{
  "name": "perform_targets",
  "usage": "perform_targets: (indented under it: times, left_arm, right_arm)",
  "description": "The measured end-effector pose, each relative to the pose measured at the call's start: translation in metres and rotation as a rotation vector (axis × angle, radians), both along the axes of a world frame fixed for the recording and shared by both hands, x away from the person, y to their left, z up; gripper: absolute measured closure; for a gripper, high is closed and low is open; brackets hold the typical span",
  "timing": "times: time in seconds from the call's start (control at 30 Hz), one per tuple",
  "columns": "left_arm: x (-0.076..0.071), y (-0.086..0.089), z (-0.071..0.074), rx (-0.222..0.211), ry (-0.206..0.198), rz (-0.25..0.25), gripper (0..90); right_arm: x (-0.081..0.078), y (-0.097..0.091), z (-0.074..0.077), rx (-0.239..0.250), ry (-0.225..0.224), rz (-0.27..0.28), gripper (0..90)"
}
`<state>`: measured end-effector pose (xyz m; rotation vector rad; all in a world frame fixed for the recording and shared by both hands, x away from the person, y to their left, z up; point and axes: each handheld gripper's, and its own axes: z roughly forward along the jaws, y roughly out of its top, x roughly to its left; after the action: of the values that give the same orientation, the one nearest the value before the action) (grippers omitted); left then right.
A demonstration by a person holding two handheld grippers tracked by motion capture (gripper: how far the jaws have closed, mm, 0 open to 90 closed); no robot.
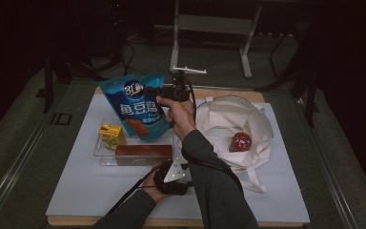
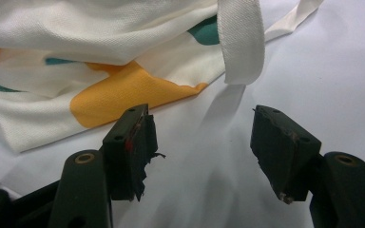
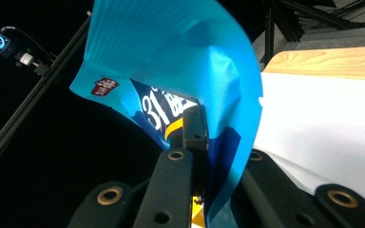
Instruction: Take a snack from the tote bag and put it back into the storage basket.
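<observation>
Two grippers: the right gripper point(image 3: 197, 137), frame centre, clamps the blue snack bag point(image 1: 136, 102); the left gripper point(image 2: 202, 152), lower centre, gapes empty beside the tote bag point(image 2: 100, 57).

My right gripper point(image 1: 164, 91) pinches the blue snack bag point(image 1: 136, 105) above the clear tray point(image 1: 100, 155), left of the white tote point(image 1: 248, 124).
</observation>
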<state>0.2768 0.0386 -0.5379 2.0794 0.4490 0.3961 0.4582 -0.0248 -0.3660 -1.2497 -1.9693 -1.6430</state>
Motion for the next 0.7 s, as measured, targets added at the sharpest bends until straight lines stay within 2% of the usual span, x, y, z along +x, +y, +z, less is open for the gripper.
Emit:
perform_targets:
  times: [0.4,0.47,0.7]
  left_arm:
    - [0.001,0.001,0.000,0.009,-0.002,0.001,39.1]
    - [0.000,0.000,0.000,-0.003,0.000,0.005,39.2]
    - [0.000,0.000,0.000,-0.001,-0.003,0.007,39.1]
  right_arm:
    - [0.005,-0.005,-0.026,-0.026,0.038,-0.002,87.9]
    - [0.006,-0.009,-0.030,-0.002,0.040,-0.006,87.9]
    - [0.000,-0.013,-0.030,-0.010,-0.018,0.034,85.9]
